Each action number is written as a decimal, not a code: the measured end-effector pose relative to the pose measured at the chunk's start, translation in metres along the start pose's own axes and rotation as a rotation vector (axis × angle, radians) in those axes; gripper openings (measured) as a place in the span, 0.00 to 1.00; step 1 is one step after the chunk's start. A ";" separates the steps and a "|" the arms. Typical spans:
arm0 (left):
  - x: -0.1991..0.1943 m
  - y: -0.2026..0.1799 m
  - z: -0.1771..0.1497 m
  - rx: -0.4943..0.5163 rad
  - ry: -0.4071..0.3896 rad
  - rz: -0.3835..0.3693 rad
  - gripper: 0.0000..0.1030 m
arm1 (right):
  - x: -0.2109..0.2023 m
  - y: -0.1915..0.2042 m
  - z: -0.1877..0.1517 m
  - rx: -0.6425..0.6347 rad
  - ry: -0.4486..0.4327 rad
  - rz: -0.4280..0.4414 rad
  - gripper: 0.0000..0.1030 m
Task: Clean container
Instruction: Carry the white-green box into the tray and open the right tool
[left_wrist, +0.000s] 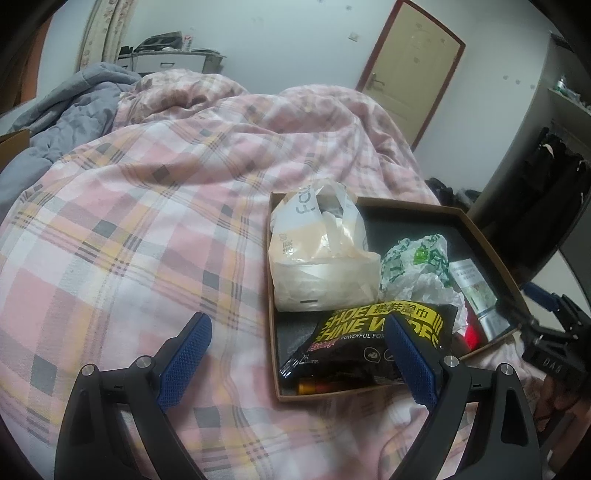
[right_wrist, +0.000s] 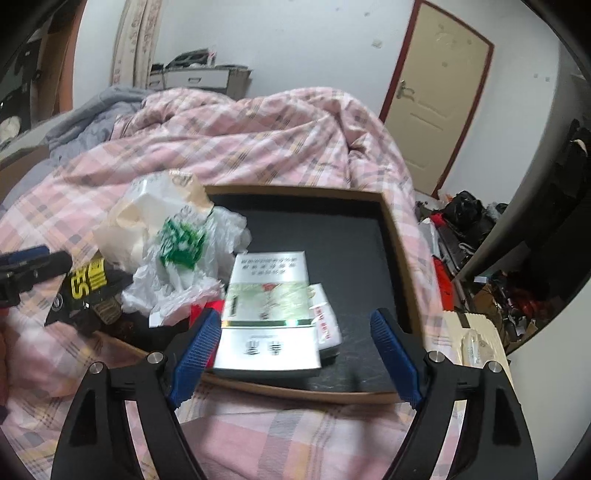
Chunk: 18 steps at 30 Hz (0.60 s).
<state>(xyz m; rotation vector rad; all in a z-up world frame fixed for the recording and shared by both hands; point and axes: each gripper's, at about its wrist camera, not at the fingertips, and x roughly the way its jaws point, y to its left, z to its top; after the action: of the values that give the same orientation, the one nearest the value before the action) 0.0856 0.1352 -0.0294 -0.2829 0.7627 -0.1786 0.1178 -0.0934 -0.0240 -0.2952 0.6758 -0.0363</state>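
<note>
Cardboard tray (right_wrist: 397, 240) sat on the plaid quilt (left_wrist: 129, 221). R gripper (right_wrist: 297, 339) gaped wide over its near edge, silver carton (right_wrist: 267, 328) btwn pads, ungripped. L gripper (left_wrist: 299, 347) wide open, empty, at tray's left edge by wipes pack (left_wrist: 369, 332).

The right tongs (right_wrist: 297, 352) stand open over the cardboard tray (right_wrist: 397, 236), a silver-white carton (right_wrist: 267, 332) between them.

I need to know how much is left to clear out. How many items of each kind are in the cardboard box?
In the cardboard box:
Plastic bags: 2, beige bag and green-printed bag
Wipes packs: 1, black shoe wipes pack
Small boxes: 2, silver-green box and white box
Total: 5 clearly countable; other small bits are partly hidden.
</note>
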 end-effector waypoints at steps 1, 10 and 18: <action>0.000 0.000 0.000 -0.003 0.000 0.005 0.90 | -0.001 -0.003 0.001 0.006 -0.010 -0.012 0.80; -0.003 0.012 0.000 -0.073 -0.017 0.107 0.90 | 0.010 -0.036 0.002 0.131 0.009 -0.109 0.80; 0.025 0.004 -0.001 -0.018 0.111 0.214 0.90 | 0.013 -0.061 -0.002 0.225 0.010 -0.203 0.80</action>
<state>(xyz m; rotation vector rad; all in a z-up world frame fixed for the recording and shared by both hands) 0.1028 0.1322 -0.0479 -0.2078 0.8989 0.0155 0.1305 -0.1541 -0.0158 -0.1464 0.6432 -0.3055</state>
